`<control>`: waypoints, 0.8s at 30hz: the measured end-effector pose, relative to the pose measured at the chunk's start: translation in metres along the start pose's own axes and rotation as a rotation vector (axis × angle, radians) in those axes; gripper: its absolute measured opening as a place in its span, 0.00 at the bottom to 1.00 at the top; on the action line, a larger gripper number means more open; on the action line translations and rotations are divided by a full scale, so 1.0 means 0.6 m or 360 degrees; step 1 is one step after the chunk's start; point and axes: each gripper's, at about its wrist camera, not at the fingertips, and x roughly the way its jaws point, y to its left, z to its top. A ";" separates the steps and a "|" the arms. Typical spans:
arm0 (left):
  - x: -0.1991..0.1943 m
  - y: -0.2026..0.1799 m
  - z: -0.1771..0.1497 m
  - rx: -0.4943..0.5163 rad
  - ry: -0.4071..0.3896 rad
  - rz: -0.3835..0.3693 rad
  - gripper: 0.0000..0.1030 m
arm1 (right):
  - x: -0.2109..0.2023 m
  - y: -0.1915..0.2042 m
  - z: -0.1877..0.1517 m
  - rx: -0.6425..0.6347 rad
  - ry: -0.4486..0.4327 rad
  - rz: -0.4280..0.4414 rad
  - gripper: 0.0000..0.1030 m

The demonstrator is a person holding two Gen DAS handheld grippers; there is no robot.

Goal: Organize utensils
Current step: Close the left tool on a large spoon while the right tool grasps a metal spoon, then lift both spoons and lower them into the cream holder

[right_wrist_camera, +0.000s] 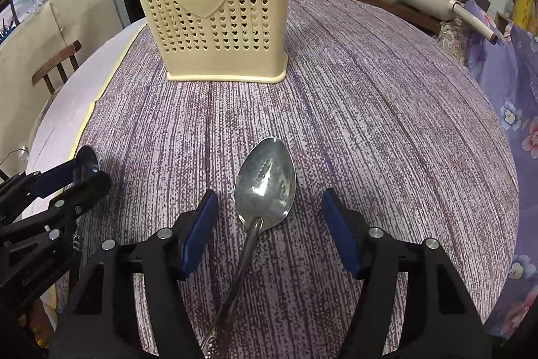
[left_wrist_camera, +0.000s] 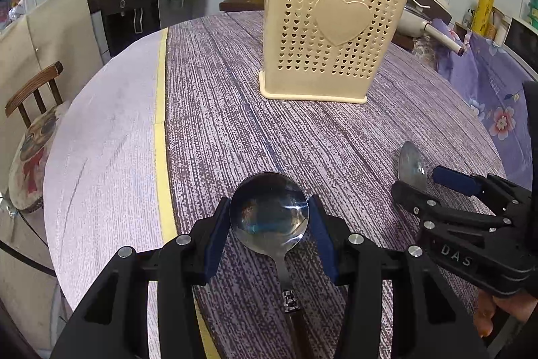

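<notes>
Your left gripper clamps its blue pads on both sides of the bowl of a round steel spoon with a dark brown handle, its handle running back between the black fingers over the purple woven tablecloth. Your right gripper stands with its jaws apart around a second, oval all-metal spoon, which lies flat on the cloth with clear gaps between its bowl and either pad (neither pad touches it). Farther back on the round table stands the cream plastic utensil holder with heart-shaped holes and a raised heart on its front, upright and well apart from both spoons. A wooden chair sits beside the table's left edge, and a floral purple fabric lies at the right.
</notes>
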 end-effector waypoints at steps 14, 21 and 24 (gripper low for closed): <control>0.009 0.002 -0.003 0.0005 0.0019 0.0002 0.45 | 0.006 0.016 0.012 -0.0042 -0.0024 -0.0046 0.38; 0.003 0.004 0.001 -0.0014 -0.0007 -0.0019 0.45 | -0.006 -0.007 0.014 0.0055 -0.0086 0.0092 0.37; -0.010 0.005 0.009 -0.0017 -0.0051 -0.0034 0.45 | -0.026 -0.020 0.022 0.0105 -0.0158 0.0154 0.37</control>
